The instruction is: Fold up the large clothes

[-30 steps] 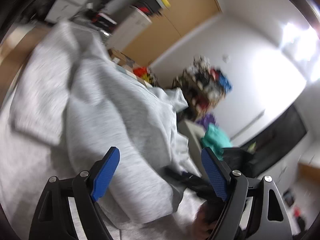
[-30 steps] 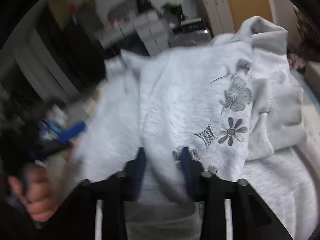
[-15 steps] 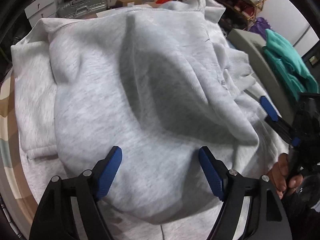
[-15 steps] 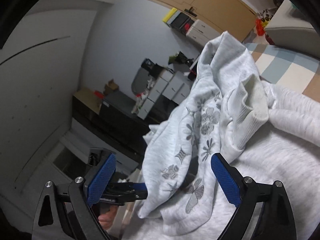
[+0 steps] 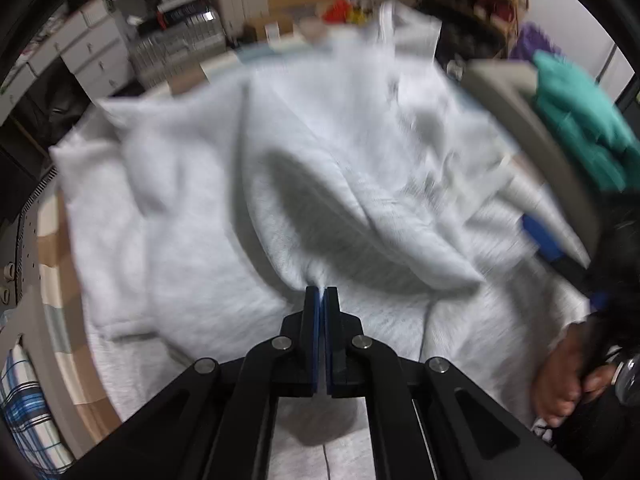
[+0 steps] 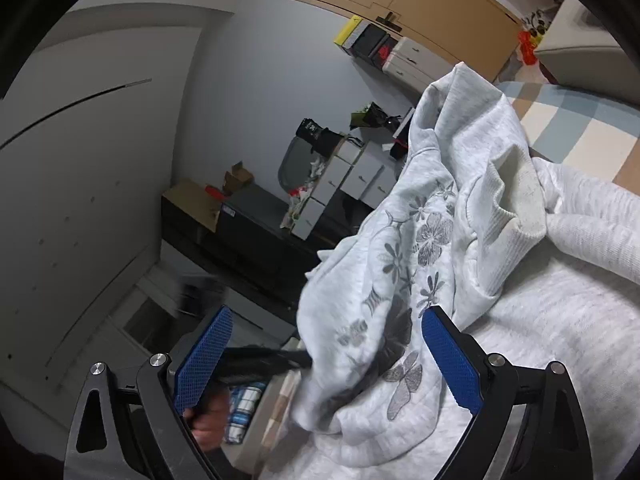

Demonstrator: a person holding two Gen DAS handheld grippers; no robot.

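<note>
Pinching a raised ridge of the grey sweatshirt (image 5: 248, 216) at frame centre, the left gripper (image 5: 321, 294) is clamped tight; the right gripper (image 6: 320, 356) gapes wide, empty. Best lift slowly, keeping the fold even.

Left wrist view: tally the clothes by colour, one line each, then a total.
Light grey: 1, the sweatshirt spread on the bed, a fold of it pinched in the left gripper.
Teal: 1, the teal garment at the right edge.
Total: 2
</note>
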